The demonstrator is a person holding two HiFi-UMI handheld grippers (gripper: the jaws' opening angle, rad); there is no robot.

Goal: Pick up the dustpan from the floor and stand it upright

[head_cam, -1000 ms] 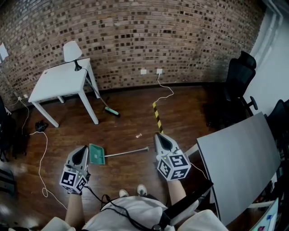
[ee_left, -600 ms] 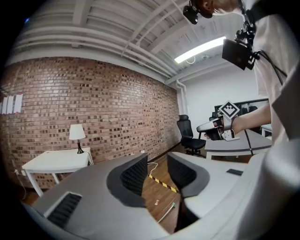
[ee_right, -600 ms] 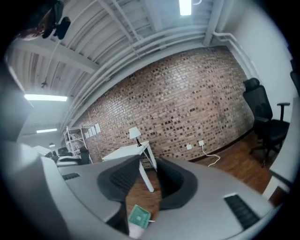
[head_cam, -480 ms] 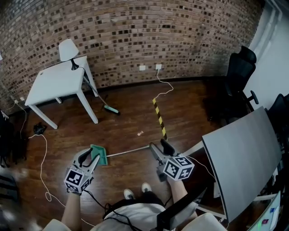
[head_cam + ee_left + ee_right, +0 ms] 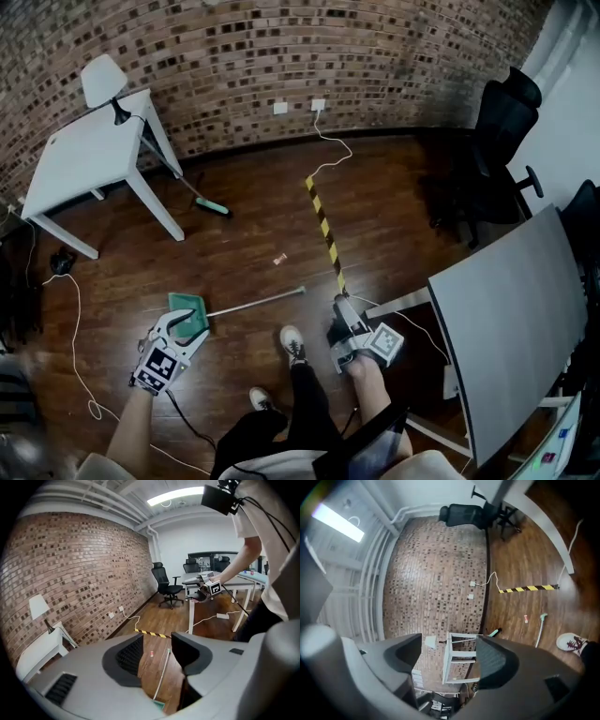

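Dark wooden floor (image 5: 244, 253) runs up to a brick wall (image 5: 281, 47). Since a second ago both grippers have dropped low toward the floor. The left gripper (image 5: 186, 325), its jaws just opened wide, is right at the green plastic dustpan (image 5: 184, 305), which lies flat. The pan's long handle shows through the gap, ungripped. The right gripper (image 5: 339, 317), its jaws also just spread, holds nothing.

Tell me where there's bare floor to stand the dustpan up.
Bare wood lies between the broom and the striped tape, and between that tape and the black chair. Around the dustpan it is crowded: shoe, grey desk.
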